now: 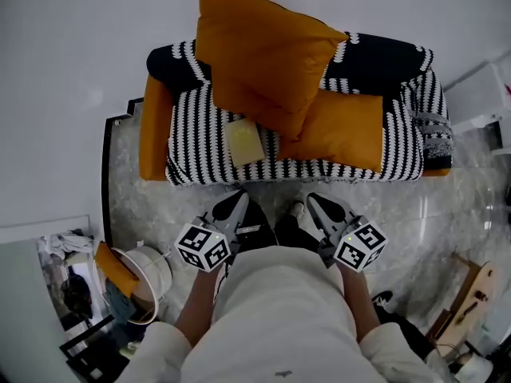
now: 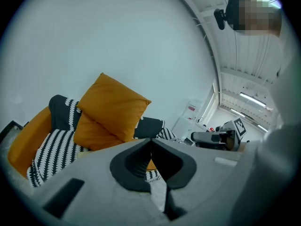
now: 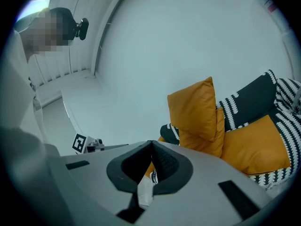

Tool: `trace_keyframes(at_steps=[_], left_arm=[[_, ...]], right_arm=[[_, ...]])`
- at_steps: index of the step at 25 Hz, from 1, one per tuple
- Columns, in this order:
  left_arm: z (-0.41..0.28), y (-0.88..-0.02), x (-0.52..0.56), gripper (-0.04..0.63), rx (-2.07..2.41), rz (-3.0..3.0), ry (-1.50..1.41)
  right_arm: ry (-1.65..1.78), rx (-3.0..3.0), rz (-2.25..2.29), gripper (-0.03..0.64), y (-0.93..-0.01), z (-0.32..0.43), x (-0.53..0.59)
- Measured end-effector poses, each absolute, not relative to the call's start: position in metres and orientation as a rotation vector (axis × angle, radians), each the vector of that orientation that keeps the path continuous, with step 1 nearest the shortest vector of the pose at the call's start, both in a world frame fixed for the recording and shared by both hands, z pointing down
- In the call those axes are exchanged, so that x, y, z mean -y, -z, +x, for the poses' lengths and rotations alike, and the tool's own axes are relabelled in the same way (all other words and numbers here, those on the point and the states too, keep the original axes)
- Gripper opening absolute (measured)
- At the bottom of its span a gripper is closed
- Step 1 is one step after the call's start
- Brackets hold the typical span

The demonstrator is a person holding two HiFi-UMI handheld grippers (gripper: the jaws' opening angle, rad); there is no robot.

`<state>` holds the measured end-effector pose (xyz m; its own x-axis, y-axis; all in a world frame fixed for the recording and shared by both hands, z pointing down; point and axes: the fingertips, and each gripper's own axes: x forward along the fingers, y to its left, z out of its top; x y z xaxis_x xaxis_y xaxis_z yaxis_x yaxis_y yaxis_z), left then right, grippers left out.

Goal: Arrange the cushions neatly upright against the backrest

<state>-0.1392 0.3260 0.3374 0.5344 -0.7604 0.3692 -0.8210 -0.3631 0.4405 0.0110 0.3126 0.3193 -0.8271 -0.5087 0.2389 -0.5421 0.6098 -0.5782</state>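
Grey stone floor runs up to a sofa (image 1: 200, 146) with orange sides and a black-and-white striped cover, which stands against a plain white wall. The person stands in front of it and holds both tools low, near the body.

The left gripper (image 1: 238, 198) is closed, its jaws meeting with nothing between them. The right gripper (image 1: 313, 199) is closed and empty in the same way. Probably they wait like this because no cushion is chosen yet.

Ahead of both grippers, well apart from them, the orange cushions lie in a loose pile on the seat. The big cushion (image 1: 263, 54) leans crooked on the pile, one corner up over the backrest (image 1: 375, 54). The flat cushion (image 1: 343, 130) lies more toward the right gripper's side, partly under the big one. The right gripper's view seems to show one more cushion below the big one, but this is not sure. None stands neatly upright, so the task looks not yet begun.

A pale flat thing (image 1: 243, 142) rests on the seat ahead of the left gripper.

Behind and to the outer side of the left gripper, a white bucket (image 1: 152, 270) stands on the floor; what it contains cannot be seen.
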Motion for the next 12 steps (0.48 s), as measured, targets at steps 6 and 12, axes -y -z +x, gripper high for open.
trace_keyframes(at_steps=[6, 12], left_arm=[[-0.141, -0.336, -0.330, 0.012, 1.294, 2.176, -0.158], [-0.154, -0.342, -0.322, 0.012, 1.308, 2.145, -0.198]], right_arm=[[-1.085, 2.746, 0.929, 0.008, -0.329, 0.014, -0.312], [-1.099, 2.760, 0.926, 0.008, -0.329, 0.006, -0.301]])
